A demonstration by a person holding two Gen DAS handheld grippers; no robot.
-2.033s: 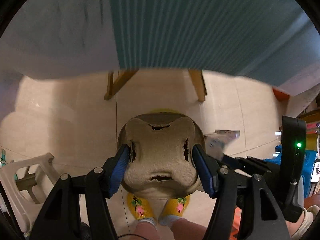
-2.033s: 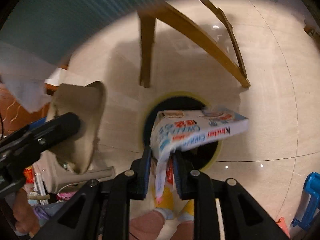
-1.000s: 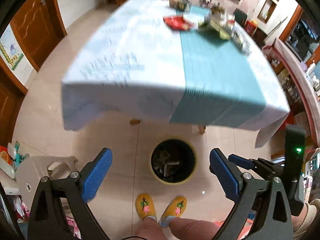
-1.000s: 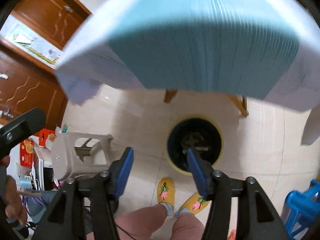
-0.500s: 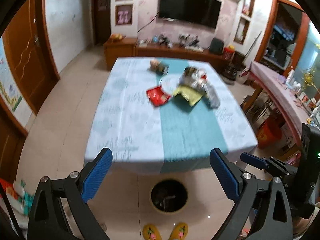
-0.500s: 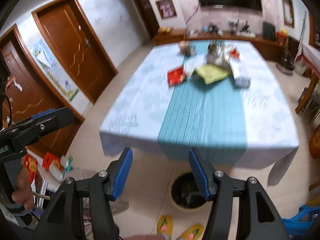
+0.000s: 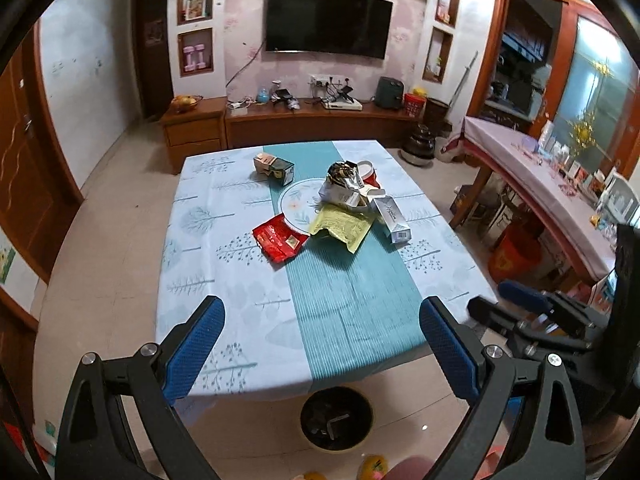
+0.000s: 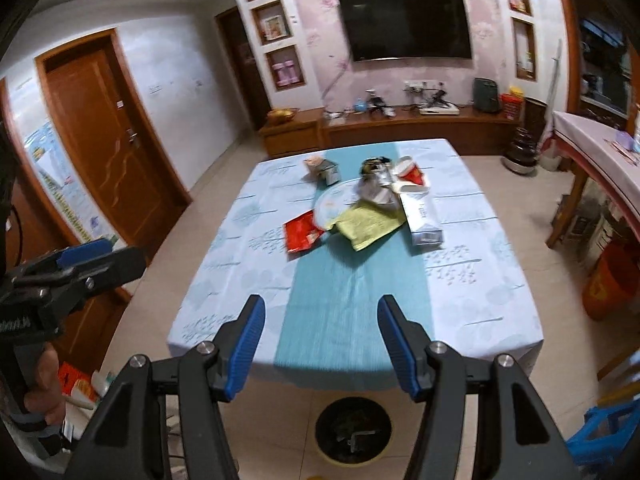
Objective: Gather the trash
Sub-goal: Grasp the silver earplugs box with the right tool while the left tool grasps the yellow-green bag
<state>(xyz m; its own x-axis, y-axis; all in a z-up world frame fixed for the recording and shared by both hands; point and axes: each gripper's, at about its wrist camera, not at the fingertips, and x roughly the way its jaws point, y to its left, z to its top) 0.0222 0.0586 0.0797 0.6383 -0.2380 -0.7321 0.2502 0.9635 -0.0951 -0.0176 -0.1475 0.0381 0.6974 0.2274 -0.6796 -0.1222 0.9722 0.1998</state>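
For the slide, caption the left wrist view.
Open left gripper above bin, facing table strewn with wrappers.

home living-dining room, wall television (image 7: 327,23), clothed dining table (image 7: 224,248), wooden doors (image 8: 116,140)

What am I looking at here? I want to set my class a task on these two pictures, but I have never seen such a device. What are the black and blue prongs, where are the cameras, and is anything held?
No robot here: a person holds a two-finger gripper in each hand, each with a wide-angle camera looking along its fingers. One picture is from the left gripper, the other from the right gripper. The blue strips are finger pads. Both grippers are open and hold nothing. They face a table bearing trash: a red packet, a yellow packet, a white box, a foil bag, a red cup and a small carton. A bin stands on the floor at the near edge.
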